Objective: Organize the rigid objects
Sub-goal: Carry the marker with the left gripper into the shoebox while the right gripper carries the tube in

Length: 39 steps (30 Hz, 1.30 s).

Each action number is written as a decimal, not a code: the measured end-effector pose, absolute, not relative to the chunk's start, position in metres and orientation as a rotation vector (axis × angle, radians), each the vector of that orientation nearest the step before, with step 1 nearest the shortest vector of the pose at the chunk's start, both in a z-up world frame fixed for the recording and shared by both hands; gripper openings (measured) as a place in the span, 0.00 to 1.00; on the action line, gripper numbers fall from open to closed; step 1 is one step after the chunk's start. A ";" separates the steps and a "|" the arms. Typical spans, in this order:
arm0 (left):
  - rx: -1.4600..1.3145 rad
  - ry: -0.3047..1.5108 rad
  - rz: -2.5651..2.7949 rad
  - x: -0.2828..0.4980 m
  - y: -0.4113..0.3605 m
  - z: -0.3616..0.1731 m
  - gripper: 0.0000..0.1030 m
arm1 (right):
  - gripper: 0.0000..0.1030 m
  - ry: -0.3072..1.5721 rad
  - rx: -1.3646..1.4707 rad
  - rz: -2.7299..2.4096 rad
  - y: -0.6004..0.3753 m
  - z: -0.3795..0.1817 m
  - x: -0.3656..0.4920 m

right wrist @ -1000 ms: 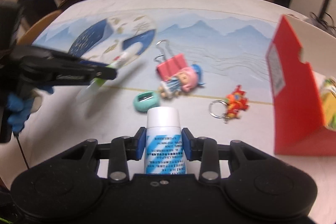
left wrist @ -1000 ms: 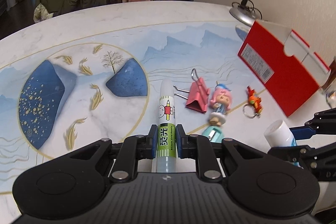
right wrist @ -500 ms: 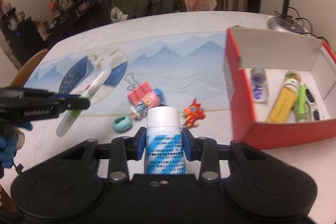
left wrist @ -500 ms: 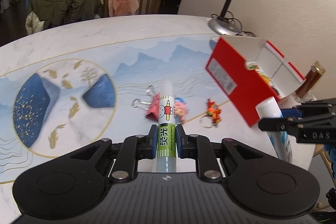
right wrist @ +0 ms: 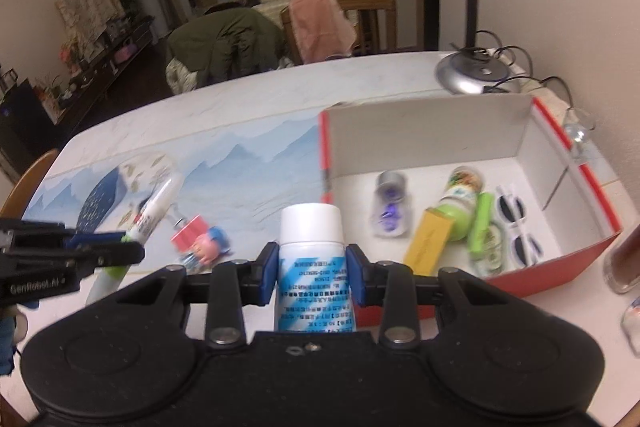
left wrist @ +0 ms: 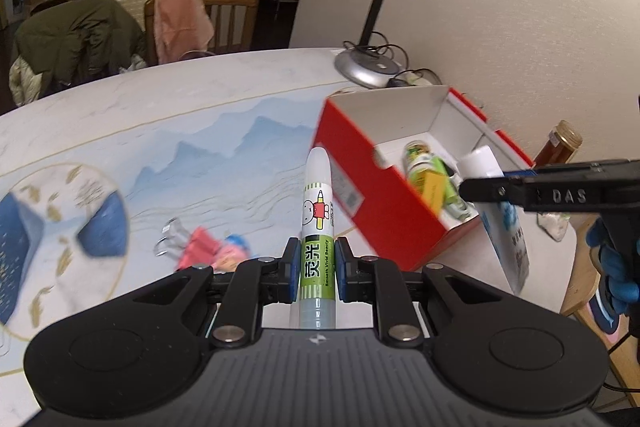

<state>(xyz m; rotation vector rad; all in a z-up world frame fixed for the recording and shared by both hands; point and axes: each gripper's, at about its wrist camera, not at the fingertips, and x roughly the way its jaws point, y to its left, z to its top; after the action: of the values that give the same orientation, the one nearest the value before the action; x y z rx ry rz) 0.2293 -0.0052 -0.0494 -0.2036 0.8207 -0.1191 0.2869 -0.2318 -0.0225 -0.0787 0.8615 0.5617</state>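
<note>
1. Black-framed left gripper [left wrist: 317, 269] sits at 6 o'clock in the left wrist view, its blue pads pressed on a green-and-white highlighter pen [left wrist: 317, 227] whose clear cap points to 12 o'clock.
2. Right gripper [right wrist: 312, 269], at 6 o'clock in the right wrist view, is clamped on a white bottle [right wrist: 311, 259] with a blue-printed label, cap towards 12 o'clock.
3. Just past the left gripper, at 10 o'clock from it, a pink binder clip [left wrist: 192, 247] and a small blue-hatted doll [left wrist: 234, 251] lie touching on the table [left wrist: 200, 115]; both are blurred.
4. At 2 o'clock from the pen stands the open red box [left wrist: 384, 223], white inside. The bottle's cap shows over the box's near left corner in the right wrist view.
5. Inside the box lie a clear jar with purple contents [right wrist: 390, 205], a green-labelled bottle [right wrist: 460, 203], a yellow packet [right wrist: 430, 239], a green stick [right wrist: 480, 223] and white sunglasses [right wrist: 516, 227].
6. Farther off at 1 o'clock, a desk lamp's silver base [left wrist: 366, 69] stands on the table by the wall.
7. Beyond the table's far edge, at 11 o'clock, a wooden chair [left wrist: 228, 19] carries a pink cloth.
</note>
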 end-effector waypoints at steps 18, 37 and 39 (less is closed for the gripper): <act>-0.162 0.838 -0.159 0.321 -0.100 -0.044 0.16 | 0.34 0.827 0.012 0.456 -0.314 -0.019 0.390; -0.103 0.972 -0.121 0.433 -0.148 -0.087 0.16 | 0.34 0.923 -0.037 0.428 -0.327 -0.073 0.456; -0.102 0.992 -0.126 0.443 -0.151 -0.094 0.16 | 0.34 0.943 -0.044 0.436 -0.326 -0.080 0.456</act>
<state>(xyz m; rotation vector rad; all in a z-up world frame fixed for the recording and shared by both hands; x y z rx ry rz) 0.4428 -0.1507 -0.0943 -0.1023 0.9917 -0.1260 0.4565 -0.3260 -0.0797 -0.0439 0.9428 0.4364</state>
